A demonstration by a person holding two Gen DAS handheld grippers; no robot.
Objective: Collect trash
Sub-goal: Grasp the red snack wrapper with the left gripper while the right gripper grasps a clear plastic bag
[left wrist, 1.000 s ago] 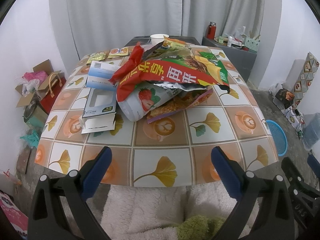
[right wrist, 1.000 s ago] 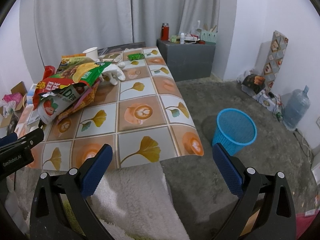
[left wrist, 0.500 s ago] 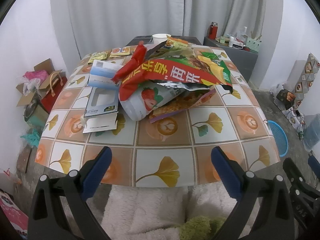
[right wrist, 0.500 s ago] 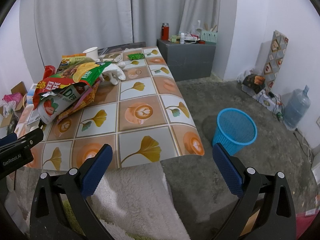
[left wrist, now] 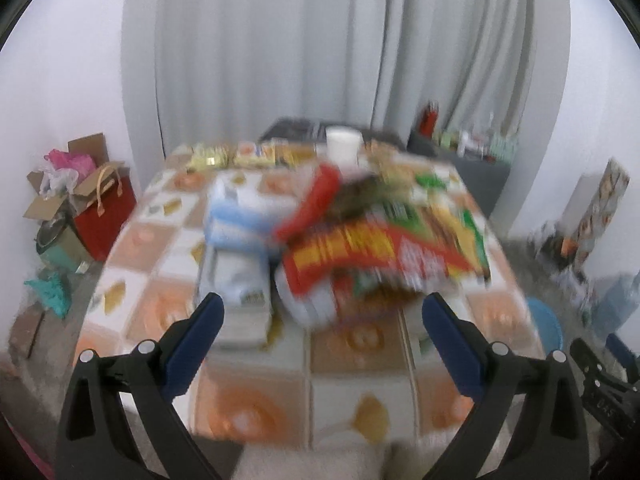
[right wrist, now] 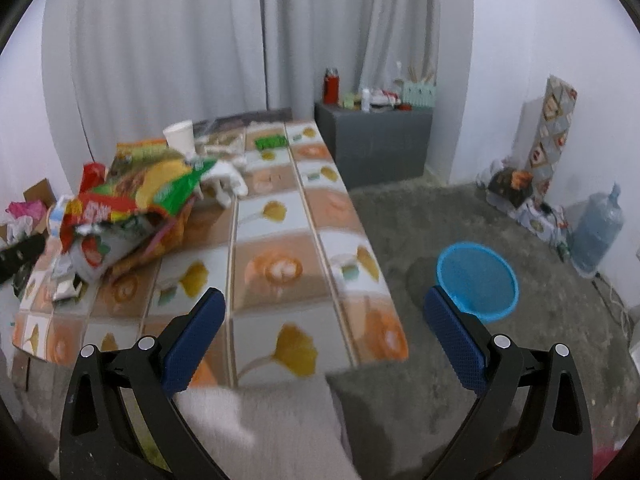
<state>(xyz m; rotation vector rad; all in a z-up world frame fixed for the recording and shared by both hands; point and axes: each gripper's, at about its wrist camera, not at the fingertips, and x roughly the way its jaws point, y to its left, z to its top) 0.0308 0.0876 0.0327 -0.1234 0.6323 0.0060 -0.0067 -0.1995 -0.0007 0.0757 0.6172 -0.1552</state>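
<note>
Left wrist: wrapper heap (left wrist: 380, 248) between spread jaws

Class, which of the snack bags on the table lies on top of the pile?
The red and green bag: it lies over the strawberry bag.

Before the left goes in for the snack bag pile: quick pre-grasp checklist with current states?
1. Left gripper open and empty: ok, jaws spread wide, nothing between them.
2. Right gripper open and empty: ok.
3. Left gripper lined up on the snack bag pile: ok, the pile sits ahead between the fingers, not yet touched.
4. Sharp view of the target: not ok, the left wrist view is motion-blurred.
5. Blue basket free to take trash: ok, on the floor right of the table, upright; looks empty.
6. Neighbours that could snag: cannot tell; the blue and white box lies close to the pile, contact unclear.
</note>
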